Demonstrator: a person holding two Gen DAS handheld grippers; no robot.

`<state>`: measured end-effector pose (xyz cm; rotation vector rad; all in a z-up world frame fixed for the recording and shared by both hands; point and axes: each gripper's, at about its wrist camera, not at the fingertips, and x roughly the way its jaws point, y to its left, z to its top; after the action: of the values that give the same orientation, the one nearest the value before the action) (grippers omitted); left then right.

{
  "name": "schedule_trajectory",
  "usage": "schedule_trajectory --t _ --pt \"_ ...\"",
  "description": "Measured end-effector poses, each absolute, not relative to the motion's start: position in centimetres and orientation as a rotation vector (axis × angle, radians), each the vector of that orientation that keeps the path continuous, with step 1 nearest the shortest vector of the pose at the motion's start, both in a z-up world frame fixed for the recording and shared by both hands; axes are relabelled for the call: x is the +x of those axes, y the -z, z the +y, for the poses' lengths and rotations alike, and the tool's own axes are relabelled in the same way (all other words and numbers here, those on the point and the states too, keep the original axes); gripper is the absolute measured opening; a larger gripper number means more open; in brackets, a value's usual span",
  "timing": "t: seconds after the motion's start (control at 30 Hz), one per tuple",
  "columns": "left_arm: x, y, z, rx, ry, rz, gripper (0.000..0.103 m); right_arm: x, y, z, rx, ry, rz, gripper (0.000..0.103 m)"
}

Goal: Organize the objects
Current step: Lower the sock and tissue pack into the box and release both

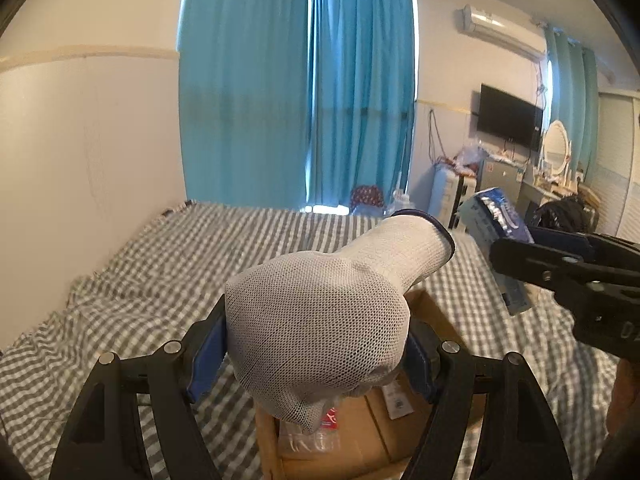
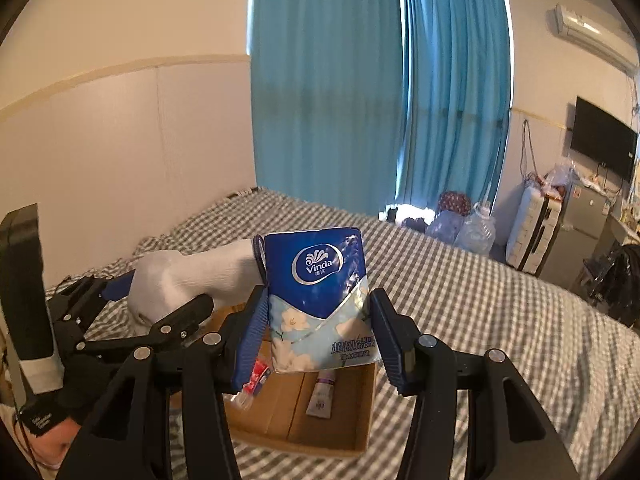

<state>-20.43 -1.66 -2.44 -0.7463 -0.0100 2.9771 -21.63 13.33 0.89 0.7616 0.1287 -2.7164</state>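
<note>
While your right gripper (image 2: 316,336) jaws pinch the tissue pack (image 2: 320,300) upright, the box (image 2: 332,412) lies at 6 o'clock below; left gripper (image 1: 316,356) jaws clamp the glove (image 1: 320,312)

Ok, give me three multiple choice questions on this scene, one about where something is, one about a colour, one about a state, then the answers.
1. Where is the cardboard box?
A. on the bed
B. on the floor
C. on a desk

2. What colour are the curtains?
A. red
B. teal blue
C. yellow

3. What is the right claw doing?
A. hanging open and empty
B. shut on a bottle
C. shut on the tissue pack

Answers:
1. A: the box sits on the checked sheet of the bed.
2. B: both curtain panels by the window are teal blue.
3. C: its pads press both sides of the blue tissue pack above the box, while the left claw grips a white glove.
</note>
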Motion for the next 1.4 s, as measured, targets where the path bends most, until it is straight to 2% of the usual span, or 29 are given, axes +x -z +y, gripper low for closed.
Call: schedule_trajectory --t 0.33,0.47,0.57,0.6,0.7,0.77,0.93,1.0,1.13,1.27,1.4 --pt "-23.0 10.9 -0.4 -1.042 -2.888 0.092 0.077 -27.7 10.5 13.3 1.075 2.671 0.092 0.051" --pt "-23.0 11.2 0.4 -1.069 -2.864 0.106 0.079 -28.0 11.6 14.4 1.1 2.666 0.045 0.053" --pt "-22.6 10.4 0.3 -1.073 -2.87 0.095 0.083 -26.6 10.5 14.8 1.096 2.676 0.006 0.055" --pt "-22.4 10.0 0.2 -1.079 -2.867 0.074 0.083 -26.0 9.9 15.0 1.086 2.685 0.008 0.06" --pt "-21.8 8.8 -0.2 -1.081 -2.873 0.028 0.087 -24.4 7.8 15.7 1.041 2.72 0.015 0.065" --pt "-20.5 7.2 -0.4 -1.034 -2.9 0.012 0.096 -23.4 6.0 16.1 1.003 2.731 0.018 0.065" --pt "-16.9 2.5 -0.7 -0.884 -2.928 0.011 0.1 -20.0 1.3 16.5 0.895 2.772 0.053 0.071" --pt "-15.6 0.6 -0.6 -0.837 -2.949 0.036 0.103 -18.2 -0.7 16.5 0.847 2.786 0.051 0.077" --pt "-12.2 -3.0 -0.9 -0.734 -2.971 0.042 0.103 -13.9 -4.6 16.8 0.756 2.836 0.101 0.082" --pt "-8.8 -5.5 -1.0 -0.662 -2.965 0.023 0.103 -9.9 -7.6 17.1 0.686 2.881 0.115 0.092" --pt "-5.6 -5.9 -1.0 -0.641 -2.969 0.052 0.103 -6.0 -8.4 17.1 0.651 2.917 0.135 0.094"
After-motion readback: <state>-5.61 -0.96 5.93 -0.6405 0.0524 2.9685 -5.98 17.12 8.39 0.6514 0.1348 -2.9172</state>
